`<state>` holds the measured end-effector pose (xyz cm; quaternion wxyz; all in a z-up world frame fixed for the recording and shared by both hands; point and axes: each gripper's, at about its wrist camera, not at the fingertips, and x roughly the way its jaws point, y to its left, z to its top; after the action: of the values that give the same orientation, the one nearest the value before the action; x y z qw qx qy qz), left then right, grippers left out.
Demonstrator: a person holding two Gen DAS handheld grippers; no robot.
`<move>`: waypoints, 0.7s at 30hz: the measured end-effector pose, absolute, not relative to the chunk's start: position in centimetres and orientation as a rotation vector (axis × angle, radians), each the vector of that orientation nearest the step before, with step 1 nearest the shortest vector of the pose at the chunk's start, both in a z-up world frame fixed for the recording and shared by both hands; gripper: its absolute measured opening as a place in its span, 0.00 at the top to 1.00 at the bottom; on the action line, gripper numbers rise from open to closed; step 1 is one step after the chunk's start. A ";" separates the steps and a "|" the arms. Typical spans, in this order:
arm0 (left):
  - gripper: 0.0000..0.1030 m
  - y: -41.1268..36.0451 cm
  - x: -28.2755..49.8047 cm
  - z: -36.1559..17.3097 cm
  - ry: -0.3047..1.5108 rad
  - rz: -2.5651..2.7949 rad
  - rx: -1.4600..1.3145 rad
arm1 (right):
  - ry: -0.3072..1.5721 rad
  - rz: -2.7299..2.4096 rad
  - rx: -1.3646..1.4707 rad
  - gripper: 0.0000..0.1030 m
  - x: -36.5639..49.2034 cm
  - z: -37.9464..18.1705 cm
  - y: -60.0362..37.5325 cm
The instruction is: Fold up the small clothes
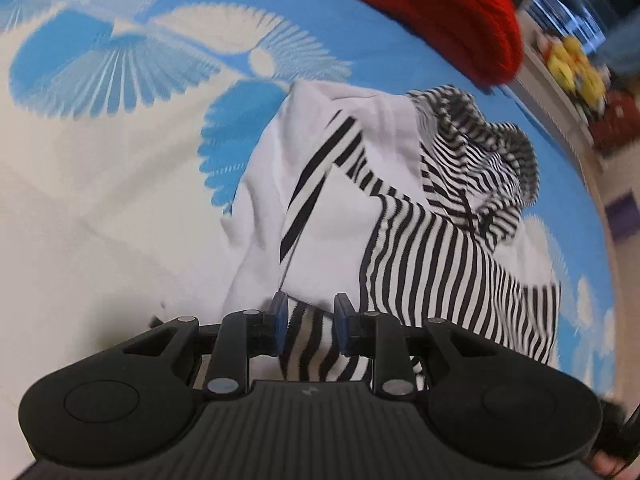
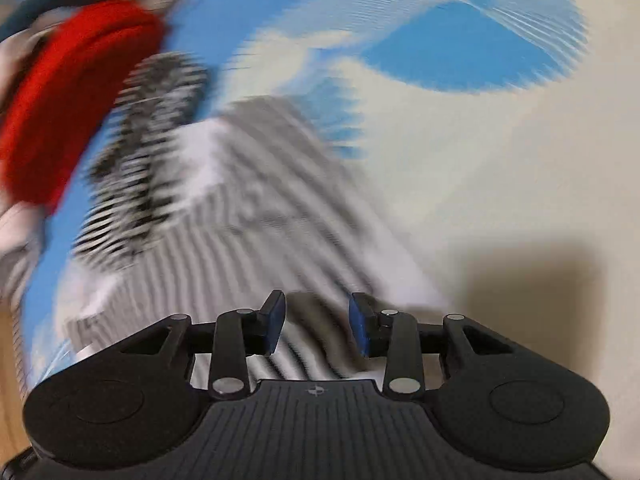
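A small black-and-white striped garment (image 1: pixel 432 248) with white panels and a ruffled striped part lies crumpled on a blue-and-white patterned bedsheet (image 1: pixel 120 184). My left gripper (image 1: pixel 310 320) is open just above the garment's near edge, with striped cloth showing between its blue pads. In the right wrist view the same garment (image 2: pixel 248 216) is blurred by motion. My right gripper (image 2: pixel 316 326) is open over its near striped edge, with cloth between the pads.
A red knitted garment (image 1: pixel 440 12) lies at the far edge of the bed, and it also shows in the right wrist view (image 2: pixel 68 92). Shelves with yellow toys (image 1: pixel 572 64) stand beyond the bed. Wooden floor (image 2: pixel 8 360) shows at the left.
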<state>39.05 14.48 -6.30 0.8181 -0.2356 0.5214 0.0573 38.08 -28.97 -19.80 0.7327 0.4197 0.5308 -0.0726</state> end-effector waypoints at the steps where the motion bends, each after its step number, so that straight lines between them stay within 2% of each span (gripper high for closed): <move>1: 0.72 14.6 39.2 -6.7 1.116 0.131 -0.532 | 1.172 -0.153 0.973 0.67 37.9 -20.4 -29.5; 3: 0.63 14.7 39.6 -7.4 1.125 0.142 -0.575 | 1.177 -0.135 1.000 0.67 37.8 -20.4 -30.1; 11: 0.65 14.7 40.4 -8.4 1.098 0.191 -0.623 | 1.171 -0.084 0.974 0.60 37.0 -18.4 -29.5; 12: 0.68 14.8 40.3 -8.4 1.086 0.203 -0.619 | 1.178 -0.055 0.981 0.57 36.9 -18.2 -29.0; 13: 0.81 14.8 40.2 -8.3 1.071 0.221 -0.607 | 1.186 -0.030 0.994 0.56 36.8 -18.2 -28.6; 15: 0.96 14.8 40.0 -8.0 1.049 0.245 -0.574 | 1.216 -0.009 1.023 0.56 36.6 -18.7 -28.0; 21: 0.98 13.8 38.5 -3.5 0.948 0.198 -0.537 | 1.262 -0.085 1.061 0.56 36.0 -20.1 -28.3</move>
<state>38.45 13.77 -3.54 0.8504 -0.2552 0.4503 0.0942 36.05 -28.30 -20.14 0.6782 0.4723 0.5617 -0.0379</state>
